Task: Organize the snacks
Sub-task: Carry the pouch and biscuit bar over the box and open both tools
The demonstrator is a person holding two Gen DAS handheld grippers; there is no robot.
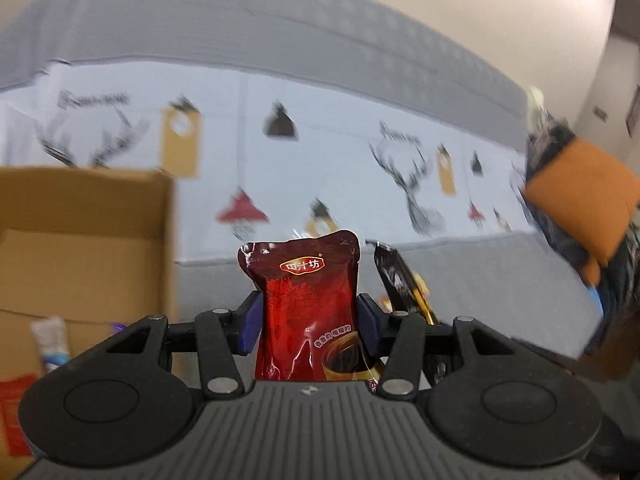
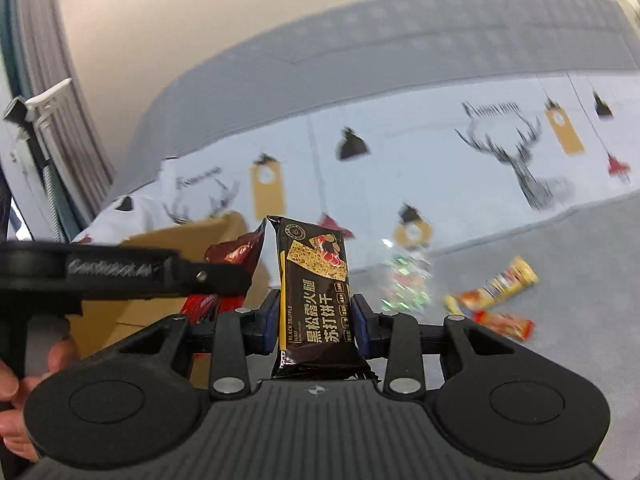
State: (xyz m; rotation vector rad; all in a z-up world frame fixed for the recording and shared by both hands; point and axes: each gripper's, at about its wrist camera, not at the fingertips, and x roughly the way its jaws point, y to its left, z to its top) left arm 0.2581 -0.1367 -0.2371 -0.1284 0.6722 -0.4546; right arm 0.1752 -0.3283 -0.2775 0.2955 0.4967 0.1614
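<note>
My left gripper (image 1: 309,322) is shut on a dark red drink pouch (image 1: 308,304), held upright above the grey bed. Its blue pads press both sides of the pouch. My right gripper (image 2: 315,320) is shut on a black cracker packet (image 2: 314,292) with gold and white lettering, also upright. In the left wrist view the black cracker packet (image 1: 400,280) shows just right of the pouch. In the right wrist view the left gripper's black body (image 2: 120,272) reaches in from the left with the red pouch (image 2: 230,256) behind it, over an open cardboard box (image 2: 168,276).
The cardboard box (image 1: 80,248) stands at the left with a few packets inside. Several loose snacks lie on the grey bedding (image 2: 560,264): a yellow bar (image 2: 500,284), a red bar (image 2: 504,322) and a clear bag of sweets (image 2: 404,280). An orange pillow (image 1: 580,200) sits at the right.
</note>
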